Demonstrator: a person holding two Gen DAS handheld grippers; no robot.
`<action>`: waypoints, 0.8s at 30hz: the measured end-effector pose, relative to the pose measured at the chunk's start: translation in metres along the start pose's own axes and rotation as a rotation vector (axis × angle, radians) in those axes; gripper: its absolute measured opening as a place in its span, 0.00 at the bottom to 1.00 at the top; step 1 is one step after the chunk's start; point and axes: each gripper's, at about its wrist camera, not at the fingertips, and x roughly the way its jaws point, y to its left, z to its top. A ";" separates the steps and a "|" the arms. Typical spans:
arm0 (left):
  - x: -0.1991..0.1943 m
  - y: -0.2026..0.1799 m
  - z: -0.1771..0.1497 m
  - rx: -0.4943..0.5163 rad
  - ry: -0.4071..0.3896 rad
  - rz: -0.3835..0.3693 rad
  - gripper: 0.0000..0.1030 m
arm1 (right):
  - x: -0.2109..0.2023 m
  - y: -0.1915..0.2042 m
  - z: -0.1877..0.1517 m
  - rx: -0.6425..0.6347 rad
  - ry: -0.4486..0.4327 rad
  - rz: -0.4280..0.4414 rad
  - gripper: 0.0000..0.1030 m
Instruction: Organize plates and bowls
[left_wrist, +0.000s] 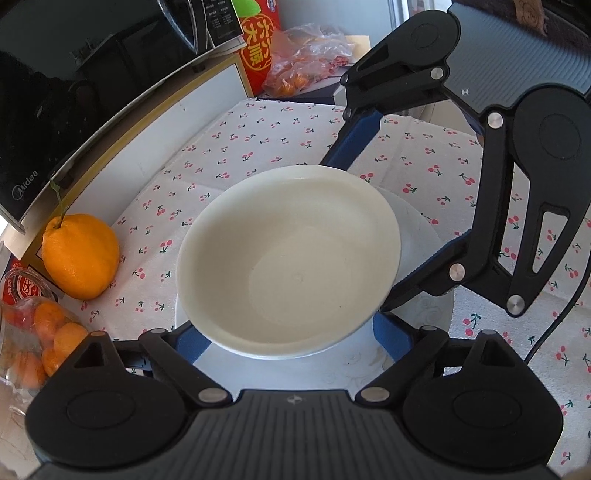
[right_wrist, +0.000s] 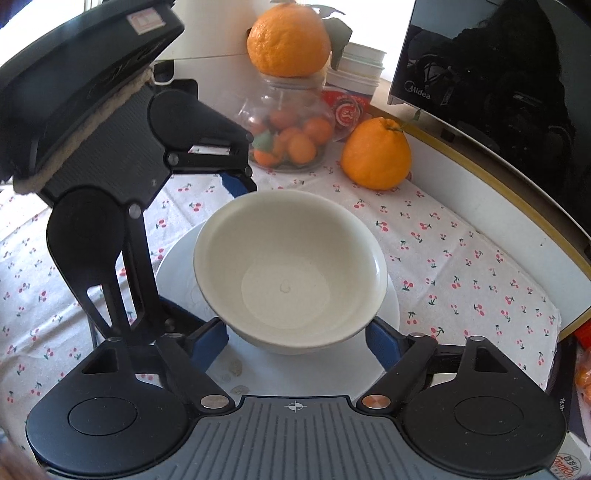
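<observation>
A cream bowl (left_wrist: 288, 262) (right_wrist: 288, 269) stands upright and empty on a pale white plate (left_wrist: 413, 314) (right_wrist: 177, 273), which lies on a cherry-print cloth. In its own view, my left gripper (left_wrist: 290, 338) is open, its blue fingers (left_wrist: 192, 347) on either side of the bowl's near wall, low by the plate. My right gripper (right_wrist: 297, 345) is open in the same way on the opposite side, its blue fingers (right_wrist: 384, 347) flanking the bowl. Each gripper also shows in the other's view, the right gripper (left_wrist: 360, 229) and the left gripper (right_wrist: 207, 247).
A large orange (left_wrist: 81, 254) (right_wrist: 376, 151) lies on the cloth (left_wrist: 258, 140) beside a black microwave (left_wrist: 74, 92) (right_wrist: 498, 92). A glass jar of small oranges (right_wrist: 288, 129) (left_wrist: 33, 332) carries another orange (right_wrist: 288, 37). A red box (left_wrist: 258, 48) and a bag of fruit (left_wrist: 303, 62) stand behind.
</observation>
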 end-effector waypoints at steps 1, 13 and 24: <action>0.000 0.000 0.000 -0.002 0.001 0.000 0.91 | 0.000 0.000 0.000 0.001 0.001 -0.002 0.86; -0.015 -0.006 -0.007 0.026 0.010 0.029 0.95 | -0.014 -0.001 -0.005 -0.002 0.035 -0.054 0.88; -0.072 -0.014 -0.023 -0.021 -0.060 0.199 1.00 | -0.075 0.003 -0.006 0.187 -0.105 -0.091 0.93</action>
